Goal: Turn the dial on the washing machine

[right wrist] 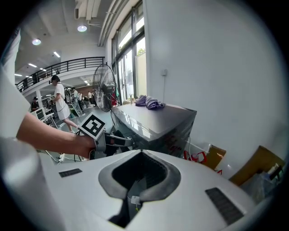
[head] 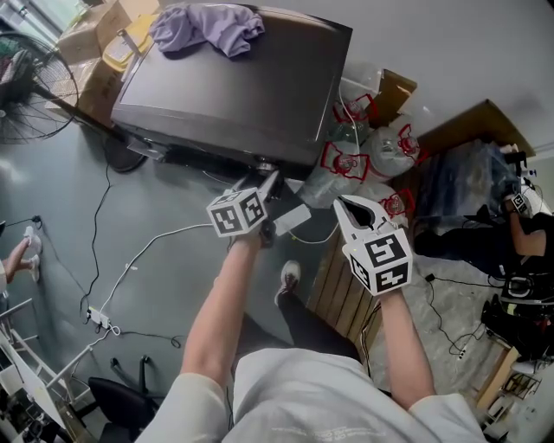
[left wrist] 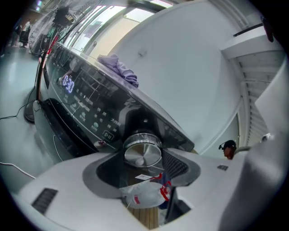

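The dark grey washing machine (head: 234, 86) stands ahead of me, its control panel (left wrist: 86, 103) lit with a blue display. Its round silver dial (left wrist: 142, 152) sits at the panel's right end. My left gripper (head: 270, 186) reaches to that front corner; in the left gripper view the left gripper (left wrist: 143, 159) is open, its dark pads (left wrist: 108, 168) on either side of the dial without pressing it. My right gripper (head: 351, 208) hangs to the right, apart from the machine, holding nothing. In its own view the right gripper (right wrist: 137, 180) has its jaws together.
A purple cloth (head: 208, 26) lies on the machine's lid. Plastic bags with red print (head: 363, 151) are piled at its right side beside a wooden pallet (head: 342, 285). A fan (head: 30, 86) and cardboard boxes (head: 95, 43) stand left; cables and a power strip (head: 102, 320) cross the floor.
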Available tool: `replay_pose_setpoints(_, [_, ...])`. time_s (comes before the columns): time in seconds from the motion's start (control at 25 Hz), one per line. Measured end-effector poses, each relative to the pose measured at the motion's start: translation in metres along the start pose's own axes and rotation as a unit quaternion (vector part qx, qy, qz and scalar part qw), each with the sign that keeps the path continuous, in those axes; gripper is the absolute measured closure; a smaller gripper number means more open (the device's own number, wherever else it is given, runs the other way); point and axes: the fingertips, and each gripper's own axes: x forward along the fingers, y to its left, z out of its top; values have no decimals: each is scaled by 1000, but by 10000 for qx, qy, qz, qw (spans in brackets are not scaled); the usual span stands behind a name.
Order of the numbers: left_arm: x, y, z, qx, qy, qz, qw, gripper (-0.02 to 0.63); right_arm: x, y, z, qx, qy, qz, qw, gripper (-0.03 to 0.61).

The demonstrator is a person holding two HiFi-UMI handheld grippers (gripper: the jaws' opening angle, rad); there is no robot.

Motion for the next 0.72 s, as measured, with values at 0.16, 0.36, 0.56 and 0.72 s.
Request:
replay_pose_setpoints(0.16, [0, -1, -1, 320, 97, 135, 9994, 338, -1, 1, -1, -26, 9, -11, 10000, 565])
replay_pose_setpoints(0.36, [1, -1, 0, 759, 149, 374, 9963, 339, -1, 0, -3, -16, 27, -33, 10000, 565])
replay_pose_setpoints(0.56, [1, -2, 0, 1402, 171, 667, 9877, 339, -5, 1, -7, 10, 40, -55, 10000, 565])
replay_pose_setpoints(0.72, [1, -2, 0, 1719, 185, 828, 9814, 339, -6, 1, -9, 22, 36, -70, 10000, 565])
